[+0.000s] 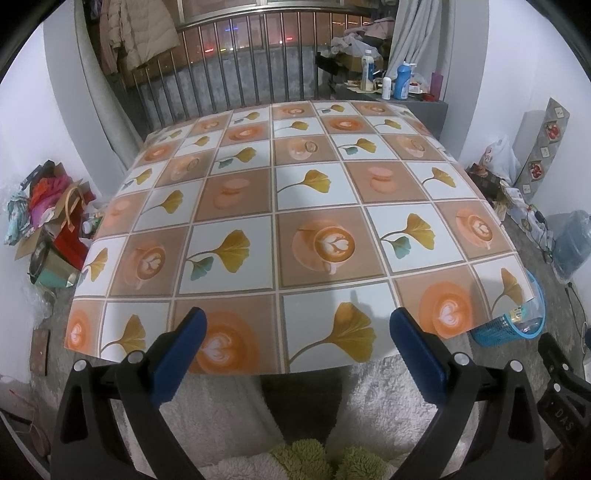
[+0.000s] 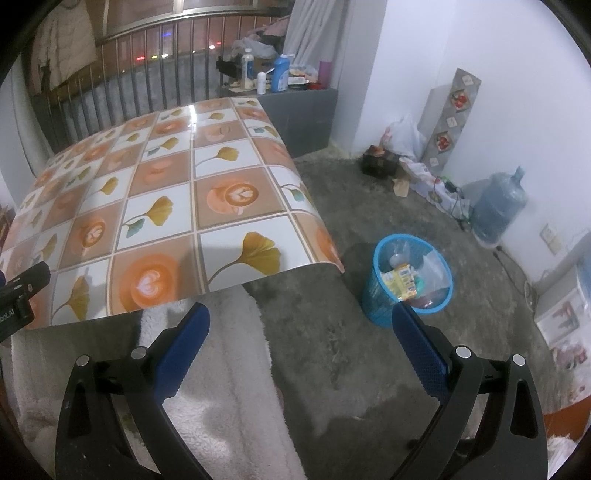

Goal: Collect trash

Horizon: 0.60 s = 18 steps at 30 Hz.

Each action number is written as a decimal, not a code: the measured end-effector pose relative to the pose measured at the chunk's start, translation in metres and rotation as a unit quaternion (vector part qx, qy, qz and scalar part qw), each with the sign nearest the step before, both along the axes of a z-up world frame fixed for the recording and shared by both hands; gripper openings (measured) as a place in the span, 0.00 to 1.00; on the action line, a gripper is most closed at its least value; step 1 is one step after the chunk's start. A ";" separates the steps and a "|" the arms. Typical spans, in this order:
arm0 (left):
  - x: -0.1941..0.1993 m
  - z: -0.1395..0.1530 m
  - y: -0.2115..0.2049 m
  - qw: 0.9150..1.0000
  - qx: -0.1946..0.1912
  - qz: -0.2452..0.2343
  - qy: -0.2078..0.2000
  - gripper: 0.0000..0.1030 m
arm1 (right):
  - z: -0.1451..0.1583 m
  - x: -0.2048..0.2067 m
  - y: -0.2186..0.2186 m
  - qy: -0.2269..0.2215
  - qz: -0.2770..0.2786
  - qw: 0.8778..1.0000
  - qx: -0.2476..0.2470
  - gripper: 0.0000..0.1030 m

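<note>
A table (image 1: 280,206) with a shiny cloth of leaves and coffee cups fills the middle of the room. Behind it stands a metal railing (image 1: 236,74), and small lights glow in the dark outside. The walls (image 2: 480,74) are white. The floor (image 2: 351,332) is grey and rough. A grey curtain (image 1: 413,33) hangs at the back. A coat (image 1: 140,33) hangs by the railing. A big water jug (image 2: 498,206) stands by the wall, maybe wrapped in plastic.

Dim indoor light, glare streak on the tablecloth (image 2: 192,110), soft shadows, fisheye-bent edges with dark corners.
</note>
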<state>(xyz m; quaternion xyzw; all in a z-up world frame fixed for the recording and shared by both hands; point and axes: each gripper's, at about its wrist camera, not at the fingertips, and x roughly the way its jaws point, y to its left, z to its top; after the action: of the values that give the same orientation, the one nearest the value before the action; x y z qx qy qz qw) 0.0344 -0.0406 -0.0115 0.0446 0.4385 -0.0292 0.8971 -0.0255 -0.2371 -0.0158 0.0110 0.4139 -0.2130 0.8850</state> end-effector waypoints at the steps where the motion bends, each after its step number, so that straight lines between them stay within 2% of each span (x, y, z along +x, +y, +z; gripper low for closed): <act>1: -0.001 0.001 0.000 1.000 0.000 0.000 -0.001 0.95 | 0.000 0.000 -0.001 0.000 0.000 1.000 0.000 0.92; 18: -0.001 0.001 -0.001 1.000 0.000 0.001 -0.001 0.95 | -0.001 0.000 0.001 0.000 0.000 1.000 0.001 0.92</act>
<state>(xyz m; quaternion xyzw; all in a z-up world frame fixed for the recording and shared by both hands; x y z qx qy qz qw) 0.0330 -0.0411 -0.0102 0.0443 0.4377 -0.0285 0.8976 -0.0257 -0.2366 -0.0163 0.0122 0.4143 -0.2128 0.8848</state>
